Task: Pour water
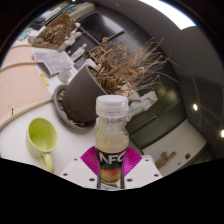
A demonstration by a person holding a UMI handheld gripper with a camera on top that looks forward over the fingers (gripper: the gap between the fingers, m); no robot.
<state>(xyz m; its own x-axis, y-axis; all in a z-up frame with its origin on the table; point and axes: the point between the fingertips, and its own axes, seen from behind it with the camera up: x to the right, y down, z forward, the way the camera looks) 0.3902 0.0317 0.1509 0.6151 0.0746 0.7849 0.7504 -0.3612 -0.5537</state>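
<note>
A small clear bottle (111,135) with a white cap and an NFC label stands upright between my fingers. It holds a yellowish liquid. My gripper (111,163) is shut on the bottle, with both magenta pads (93,158) pressed against its lower body. A light green cup (41,137) with a handle sits on the white table to the left, a little ahead of the fingers. It looks empty inside.
A dark pot (84,92) of dry brown plants leans just beyond the bottle. Another dried plant (60,32) stands further back left. A wooden surface (20,85) lies at the left. Dark furniture (170,105) rises at the right.
</note>
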